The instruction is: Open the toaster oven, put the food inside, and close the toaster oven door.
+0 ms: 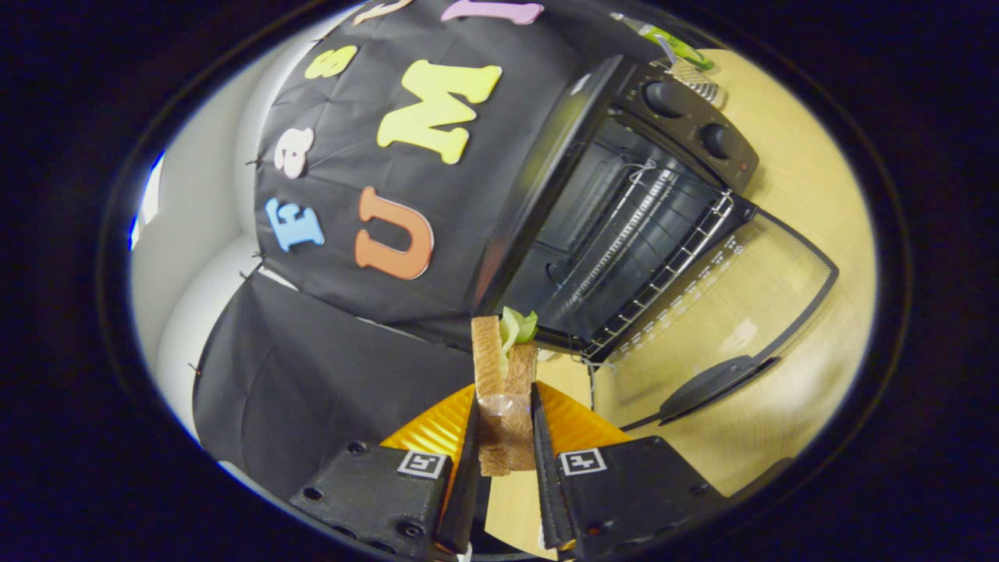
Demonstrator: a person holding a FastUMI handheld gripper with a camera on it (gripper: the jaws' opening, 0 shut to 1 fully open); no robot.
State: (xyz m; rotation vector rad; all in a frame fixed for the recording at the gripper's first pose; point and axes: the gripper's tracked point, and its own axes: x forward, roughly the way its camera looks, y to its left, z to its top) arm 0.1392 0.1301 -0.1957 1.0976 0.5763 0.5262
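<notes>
Gripper view: desk (812,195) carries the toaster oven (624,203), door (749,312) already swung down flat w/ its handle (710,386) toward the camera, wire rack (655,250) bare inside. Nearer, an orange plate (574,421) sits under the fingers. Gripper (506,425) is clamped on the sandwich (503,390), both fingers pressing its bread faces, lifted off the plate (looks so, anyway). Sandwich's long axis runs fwd along the fingers, lettuce end leading. Oven mouth lies ahead and to the right, so next move likely needs a swing right, then straight in over the door onto the rack.
</notes>
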